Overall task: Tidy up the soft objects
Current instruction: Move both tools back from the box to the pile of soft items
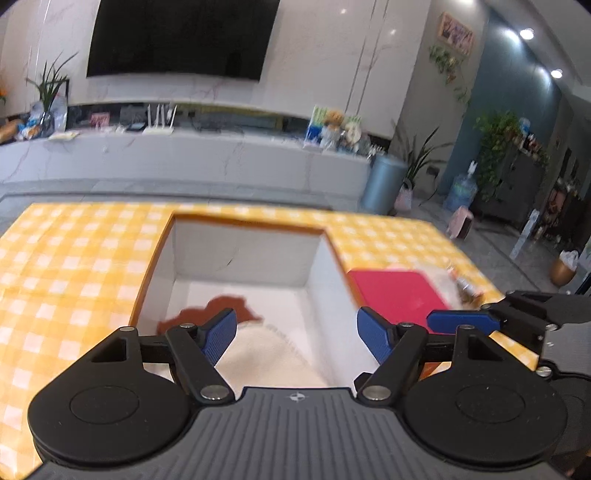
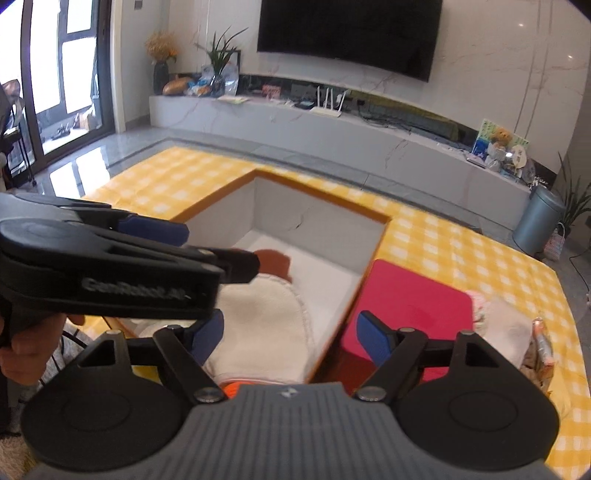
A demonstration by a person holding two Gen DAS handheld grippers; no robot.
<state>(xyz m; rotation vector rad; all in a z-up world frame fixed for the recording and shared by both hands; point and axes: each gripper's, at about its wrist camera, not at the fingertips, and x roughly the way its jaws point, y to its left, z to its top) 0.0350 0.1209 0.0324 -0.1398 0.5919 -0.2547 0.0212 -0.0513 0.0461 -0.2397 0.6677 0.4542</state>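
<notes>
While both claws hang above the open box (image 1: 236, 258), neither one has anything between its blue pads. Seen from the left wrist, the left claw (image 1: 296, 338) is spread wide over the near part of the box, its fingertips (image 1: 221, 334) clear of the cream fleecy cloth (image 1: 266, 354) that lies on the box floor below them. A rust-brown soft piece (image 1: 221, 308) lies just beyond the cream cloth, partly under it as far as can be told, also on the white box floor. From the right wrist, the right claw (image 2: 291, 338) is likewise released and empty, straddling the box's orange-edged right wall, with the cream cloth (image 2: 266, 317) below its left finger and a red flat pad (image 2: 413, 302) below its right one. That red pad (image 1: 395, 291) lies on the yellow checked tabletop (image 1: 74, 258) touching the outside of the box's right wall. Just to the right of the pad rests a pale, whitish soft bundle (image 2: 506, 325) with a small pink patch, and at its far edge something small and orange-brown that is too blurred to name. A hand (image 2: 22, 347) grips the left tool's handle at the left edge of the right wrist view. Beyond the tabletop stand a long marble TV bench (image 2: 332, 133) and a dark screen (image 2: 351, 33) on the wall.
</notes>
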